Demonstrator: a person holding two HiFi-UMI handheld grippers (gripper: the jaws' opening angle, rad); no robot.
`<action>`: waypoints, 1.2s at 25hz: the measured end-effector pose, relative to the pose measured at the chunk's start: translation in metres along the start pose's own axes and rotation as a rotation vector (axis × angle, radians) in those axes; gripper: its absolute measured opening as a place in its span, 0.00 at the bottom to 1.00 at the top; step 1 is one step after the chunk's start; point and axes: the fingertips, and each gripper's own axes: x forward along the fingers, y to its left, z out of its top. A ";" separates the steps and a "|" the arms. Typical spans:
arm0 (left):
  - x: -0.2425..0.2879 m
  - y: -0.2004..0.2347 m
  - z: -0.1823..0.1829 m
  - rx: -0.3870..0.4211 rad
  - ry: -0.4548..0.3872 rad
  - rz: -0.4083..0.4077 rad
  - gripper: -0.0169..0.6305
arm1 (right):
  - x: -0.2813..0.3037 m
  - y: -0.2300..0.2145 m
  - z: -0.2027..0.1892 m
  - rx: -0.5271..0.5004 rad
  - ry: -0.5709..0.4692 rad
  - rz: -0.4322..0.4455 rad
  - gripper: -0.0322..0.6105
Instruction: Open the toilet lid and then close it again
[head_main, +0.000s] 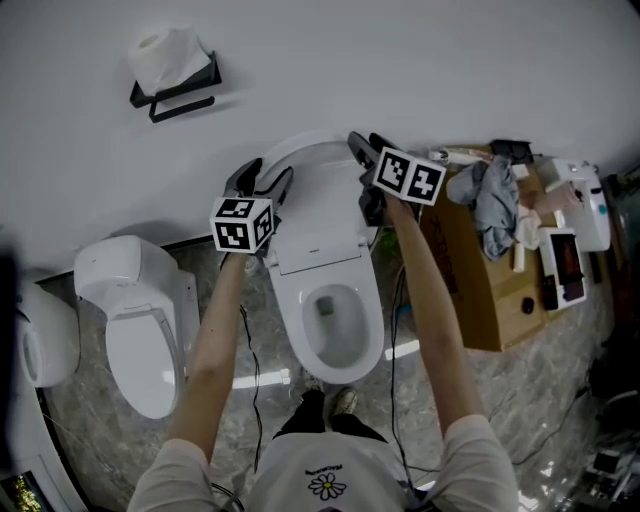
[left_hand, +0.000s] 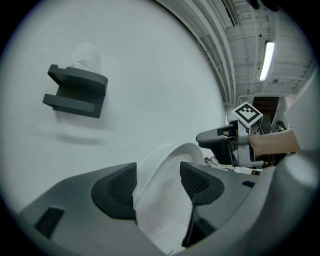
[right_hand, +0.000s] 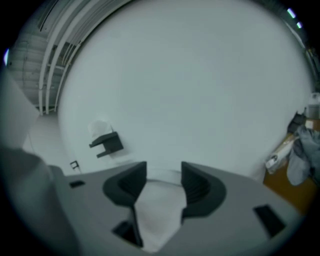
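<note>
The white plastic toilet lid (head_main: 318, 168) is standing raised at 12 o'clock from the open white ceramic toilet bowl (head_main: 335, 335), leaning back toward the plain white wall (head_main: 420, 60). The left gripper (head_main: 263, 180) is sitting at the lid's 9 o'clock edge, claw released: in the left gripper view the jaws are standing apart with the lid rim running through the gap. The right gripper (head_main: 366, 148) is sitting at the lid's 2 o'clock edge, also released, jaws spread with white lid surface showing between them. I cannot tell if any pad is pressing on the lid. A black wall-mounted paper holder (head_main: 172, 88) with a white roll is hanging at 10 o'clock from the lid. A second white toilet with closed lid (head_main: 140, 320) is standing at 9 o'clock from the bowl. A brown cardboard box (head_main: 480, 290) carrying a grey cloth (head_main: 495, 205) is sitting at 3 o'clock.
</note>
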 end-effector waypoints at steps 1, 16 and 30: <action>-0.004 -0.003 0.004 0.000 -0.013 0.000 0.47 | -0.007 -0.001 0.004 -0.002 -0.025 -0.012 0.39; -0.155 -0.110 0.092 0.112 -0.332 0.018 0.16 | -0.211 0.091 0.029 -0.294 -0.350 -0.084 0.21; -0.239 -0.206 0.051 0.061 -0.320 0.124 0.06 | -0.316 0.156 -0.084 -0.370 -0.258 0.028 0.10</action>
